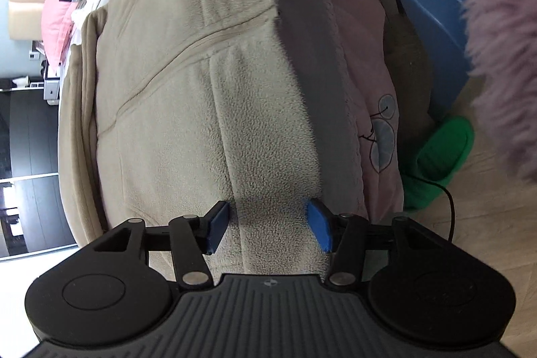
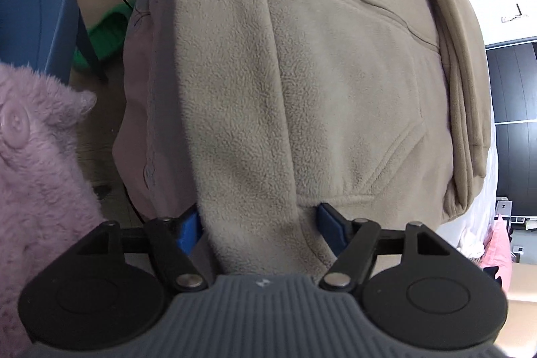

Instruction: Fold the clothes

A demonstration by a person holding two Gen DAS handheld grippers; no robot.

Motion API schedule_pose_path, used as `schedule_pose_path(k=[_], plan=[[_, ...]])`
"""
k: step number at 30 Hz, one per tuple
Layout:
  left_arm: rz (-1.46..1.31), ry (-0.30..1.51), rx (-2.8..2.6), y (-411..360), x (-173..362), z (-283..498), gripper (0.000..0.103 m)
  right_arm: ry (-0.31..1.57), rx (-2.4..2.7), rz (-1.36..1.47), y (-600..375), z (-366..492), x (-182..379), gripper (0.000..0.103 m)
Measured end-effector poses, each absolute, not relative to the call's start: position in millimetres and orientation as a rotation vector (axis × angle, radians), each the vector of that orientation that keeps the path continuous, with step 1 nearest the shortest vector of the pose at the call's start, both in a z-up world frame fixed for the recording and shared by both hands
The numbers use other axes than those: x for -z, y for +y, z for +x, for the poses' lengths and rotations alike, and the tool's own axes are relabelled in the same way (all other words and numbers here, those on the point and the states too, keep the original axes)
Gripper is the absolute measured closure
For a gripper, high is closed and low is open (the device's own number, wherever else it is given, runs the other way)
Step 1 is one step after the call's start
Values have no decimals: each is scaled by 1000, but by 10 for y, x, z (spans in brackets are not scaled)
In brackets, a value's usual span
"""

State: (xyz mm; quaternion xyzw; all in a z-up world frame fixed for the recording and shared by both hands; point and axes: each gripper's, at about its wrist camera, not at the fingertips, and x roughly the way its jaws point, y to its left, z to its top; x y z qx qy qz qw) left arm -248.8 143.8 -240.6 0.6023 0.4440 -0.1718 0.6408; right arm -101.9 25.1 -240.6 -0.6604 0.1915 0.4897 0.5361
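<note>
Both grippers apparently unclamped over beige fleece on pink bedding.

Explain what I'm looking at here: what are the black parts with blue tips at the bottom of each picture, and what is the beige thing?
There is no robot arm. A person holds a two-finger tool in each hand, and each tool carries a wide-angle camera looking forward along its fingers. One picture comes from the left tool, the other from the right tool; the black discs and bars are each tool's own body, the blue tips its pads.

The beige thing is a fleece jacket, lying folded on a pink blanket. Both tools have fleece between their pads, but the pads stand apart and do not appear to pinch it, so nothing looks held.

Around it: a blue chair, a green slipper on the wooden floor, and the person's fluffy lilac sleeve.
</note>
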Motion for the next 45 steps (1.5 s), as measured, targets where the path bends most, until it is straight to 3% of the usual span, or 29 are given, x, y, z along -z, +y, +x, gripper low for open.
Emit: schedule_pose_path(k=[6,9,12,14,16,19,22,32,36,45], plan=[[1322,1069,334,1502,2334,-2466,40,496,-1172,-1490,288,-920,2215,49],[1319,1098,315,1555,2302,-2451,41,479,-1164,-1471,295,-871,2145,57],[1290,1134,284,1618,2235,-2417,49,436,-1156,-1471,298,-863,2078,62],[1254,1150,264,1668,2181,-2383,60,418,-1156,-1466,314,-849,2040,65],[1213,1180,243,1722,2129,-2331,81,401,-1151,-1453,326,-820,2002,70],[1151,1201,234,1784,2020,-2270,91,367,-1142,-1430,364,-809,1946,75],[1063,1206,204,1858,1886,-2191,94,357,-1125,-1364,405,-715,1806,79],[827,1198,202,2053,1493,-2040,80,378,-1048,-1191,678,-337,1503,81],[787,1167,256,1977,1395,-2140,55,382,-1040,-1202,634,-284,1437,81],[777,1194,390,1692,1433,-2263,54,399,-1032,-1193,479,-262,1420,81]])
